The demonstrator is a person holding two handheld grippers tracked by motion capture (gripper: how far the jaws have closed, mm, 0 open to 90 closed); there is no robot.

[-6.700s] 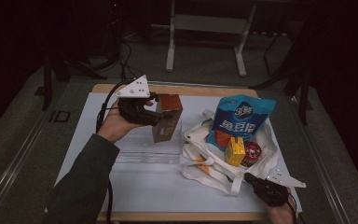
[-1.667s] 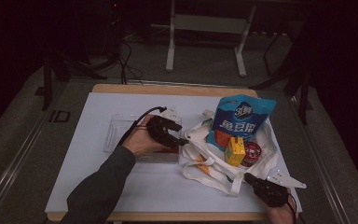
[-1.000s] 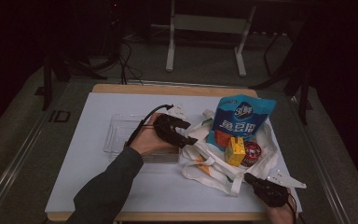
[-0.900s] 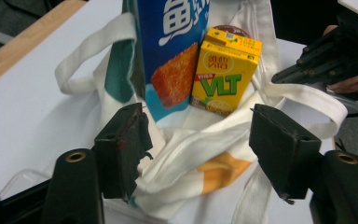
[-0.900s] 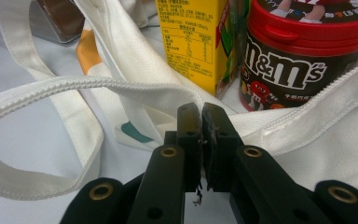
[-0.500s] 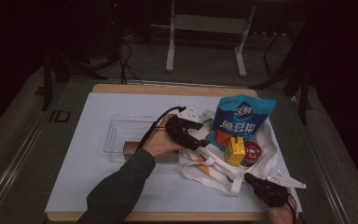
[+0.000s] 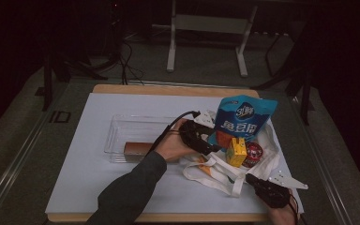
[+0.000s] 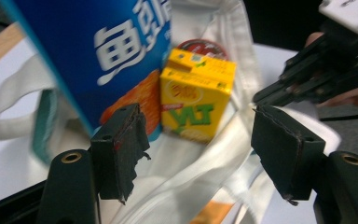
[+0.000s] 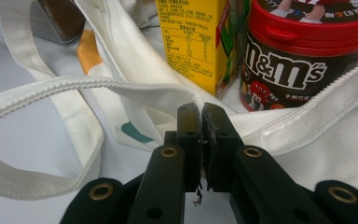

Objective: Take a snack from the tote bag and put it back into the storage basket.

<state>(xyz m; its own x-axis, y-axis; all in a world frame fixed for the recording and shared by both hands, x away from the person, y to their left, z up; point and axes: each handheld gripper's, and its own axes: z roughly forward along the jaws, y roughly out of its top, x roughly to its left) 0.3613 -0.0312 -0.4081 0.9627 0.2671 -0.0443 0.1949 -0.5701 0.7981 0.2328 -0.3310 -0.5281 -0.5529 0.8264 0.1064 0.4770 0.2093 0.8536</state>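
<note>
A white tote bag [image 7: 270,140] lies open at the table's right, holding a blue snack bag [image 7: 246,116], a yellow juice box [image 7: 236,153] and a red-lidded M&M's jar [image 7: 253,153]. My left gripper [image 7: 215,146] reaches into the bag's mouth. Its jaws stand open, and the juice box [image 8: 198,95] sits just ahead of them, untouched by the pads [image 8: 121,149]. My right gripper [image 9: 200,112] is shut on the tote bag's rim [image 9: 279,126] at the near corner, in front of the jar [image 9: 303,60].
A clear plastic tray [image 7: 115,123] sits left of the bag with a brown box [image 7: 138,148] lying in it. The bag's straps [image 7: 211,174] trail over the white mat toward the table's front edge. My right gripper [image 8: 326,70] is seen across the bag.
My left hand has moved right, from over the tray to the bag's mouth, leaving the brown box in the tray. The right gripper has stayed where it was.
</note>
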